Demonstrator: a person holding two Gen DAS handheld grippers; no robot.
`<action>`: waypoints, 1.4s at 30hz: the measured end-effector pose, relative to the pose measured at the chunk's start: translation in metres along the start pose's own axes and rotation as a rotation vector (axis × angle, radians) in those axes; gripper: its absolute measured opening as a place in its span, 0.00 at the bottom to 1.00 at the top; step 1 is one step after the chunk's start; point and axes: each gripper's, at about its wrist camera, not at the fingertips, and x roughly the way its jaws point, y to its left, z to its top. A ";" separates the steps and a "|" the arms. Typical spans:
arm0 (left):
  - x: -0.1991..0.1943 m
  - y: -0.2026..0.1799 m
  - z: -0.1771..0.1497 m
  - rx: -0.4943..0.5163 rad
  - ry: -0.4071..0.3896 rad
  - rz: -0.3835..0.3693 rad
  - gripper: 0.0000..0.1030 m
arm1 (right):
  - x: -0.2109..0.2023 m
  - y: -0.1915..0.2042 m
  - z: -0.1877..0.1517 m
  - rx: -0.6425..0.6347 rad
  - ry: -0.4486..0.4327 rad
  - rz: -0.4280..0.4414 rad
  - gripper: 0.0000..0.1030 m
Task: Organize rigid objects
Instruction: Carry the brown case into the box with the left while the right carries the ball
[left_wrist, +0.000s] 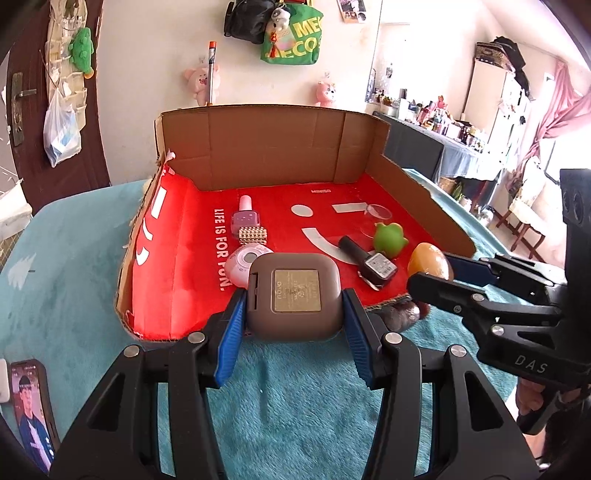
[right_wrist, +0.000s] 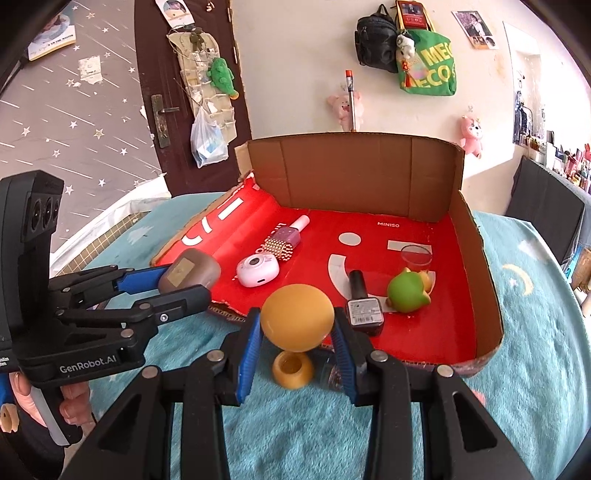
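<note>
Crowding red tray (right_wrist: 476, 280): 2 polish btls, green toy (right_wrist: 406, 293), white gadget (right_wrist: 257, 272).

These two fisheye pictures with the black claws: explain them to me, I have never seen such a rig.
A person holds a two-finger clamp tool in each hand; each tool's camera looks along its fingers. The left camera shows the left gripper clamping a brown square case. The right camera shows the right gripper clamping a yellow egg-shaped object. Ahead, on a teal blanket, sits an open red-lined cardboard box holding a pink-capped bottle, a black-capped bottle, a green toy and a white round gadget.
</note>
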 end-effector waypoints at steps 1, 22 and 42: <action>0.002 0.001 0.001 0.001 0.003 0.004 0.47 | 0.002 -0.001 0.001 -0.002 0.001 -0.004 0.39; 0.043 0.018 0.012 -0.014 0.122 -0.007 0.47 | 0.044 -0.019 0.010 0.026 0.087 -0.004 0.39; 0.073 0.027 0.010 -0.055 0.210 -0.035 0.47 | 0.073 -0.029 0.008 0.063 0.180 0.029 0.39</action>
